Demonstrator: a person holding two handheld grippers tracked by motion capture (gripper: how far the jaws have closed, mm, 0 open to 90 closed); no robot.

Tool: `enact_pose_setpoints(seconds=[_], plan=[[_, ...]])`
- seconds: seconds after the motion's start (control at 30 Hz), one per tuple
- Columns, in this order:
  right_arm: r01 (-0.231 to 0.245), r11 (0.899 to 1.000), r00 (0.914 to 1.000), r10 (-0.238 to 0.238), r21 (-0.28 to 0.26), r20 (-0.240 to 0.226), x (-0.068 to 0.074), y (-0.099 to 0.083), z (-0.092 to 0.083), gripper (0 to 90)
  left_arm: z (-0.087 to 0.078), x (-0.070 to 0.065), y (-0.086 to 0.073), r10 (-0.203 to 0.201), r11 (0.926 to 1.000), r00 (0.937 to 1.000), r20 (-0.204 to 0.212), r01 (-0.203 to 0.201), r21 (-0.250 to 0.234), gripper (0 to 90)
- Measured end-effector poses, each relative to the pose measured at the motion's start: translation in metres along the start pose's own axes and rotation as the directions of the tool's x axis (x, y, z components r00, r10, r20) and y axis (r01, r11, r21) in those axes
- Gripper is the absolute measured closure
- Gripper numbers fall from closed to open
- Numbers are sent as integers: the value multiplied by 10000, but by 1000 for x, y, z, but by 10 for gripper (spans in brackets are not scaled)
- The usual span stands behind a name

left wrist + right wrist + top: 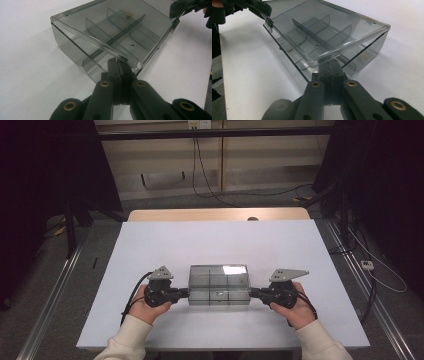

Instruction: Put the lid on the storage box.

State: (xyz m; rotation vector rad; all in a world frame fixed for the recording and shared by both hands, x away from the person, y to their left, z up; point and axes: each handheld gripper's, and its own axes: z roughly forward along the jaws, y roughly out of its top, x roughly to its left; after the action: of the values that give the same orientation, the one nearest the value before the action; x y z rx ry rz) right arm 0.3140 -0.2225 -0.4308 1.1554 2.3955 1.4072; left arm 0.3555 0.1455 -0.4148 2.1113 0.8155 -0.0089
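A smoky clear plastic box [218,285] with inner dividers lies at the near middle of the white table [215,240], its lid on top. A small brass piece [128,14] sits in one compartment. My left gripper [187,293] is shut against the box's left end, its tips [117,62] tucked under the lid's edge. My right gripper [251,293] is shut at the right end, tips [331,61] also under the lid. Seen from the opposite gripper view, each gripper pinches a small clear latch tab [175,22] [270,23] on the box's end.
A wooden strip [215,214] runs along the table's far edge. Metal rails [55,285] flank the table on the floor, with cables [380,270] at the right and dark curtains on both sides. Bare tabletop lies beyond the box.
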Motion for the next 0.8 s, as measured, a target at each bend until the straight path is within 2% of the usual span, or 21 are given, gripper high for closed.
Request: enact_pose_setpoints(seconds=[0.8], plan=[[131,9999,9998,-131,-1,-137,6,-2,-5,900,-4,-3,-4,117,9999,9999,-31,-117,-12,900]])
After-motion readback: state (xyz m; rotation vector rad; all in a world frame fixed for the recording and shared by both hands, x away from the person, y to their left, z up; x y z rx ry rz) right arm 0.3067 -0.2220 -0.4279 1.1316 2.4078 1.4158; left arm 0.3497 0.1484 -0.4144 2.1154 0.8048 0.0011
